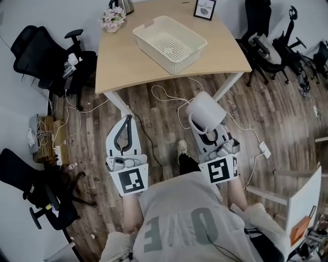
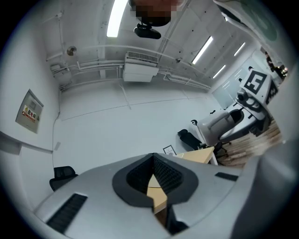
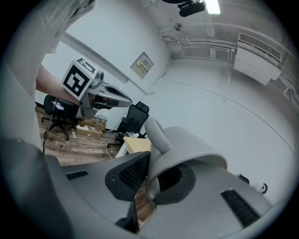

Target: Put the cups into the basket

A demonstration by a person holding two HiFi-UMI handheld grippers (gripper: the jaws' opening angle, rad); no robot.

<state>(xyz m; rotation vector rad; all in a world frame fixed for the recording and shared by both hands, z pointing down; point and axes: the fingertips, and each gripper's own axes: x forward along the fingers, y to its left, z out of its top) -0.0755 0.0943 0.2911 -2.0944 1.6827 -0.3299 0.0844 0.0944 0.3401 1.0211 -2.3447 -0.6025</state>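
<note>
Right claw (image 1: pixel 204 130) pinches the white cup (image 1: pixel 206 110) by its rim wall, above the floor, short of the bench (image 1: pixel 123 64) and basket (image 1: pixel 145 42). The cup looks light, stiff and slippery. Left claw (image 1: pixel 126 121) is pressed together, empty.

Large letters on the person's shirt (image 1: pixel 179 225) (perhaps "O" and "E"); print on the framed card (image 1: pixel 204 8) too small.
</note>
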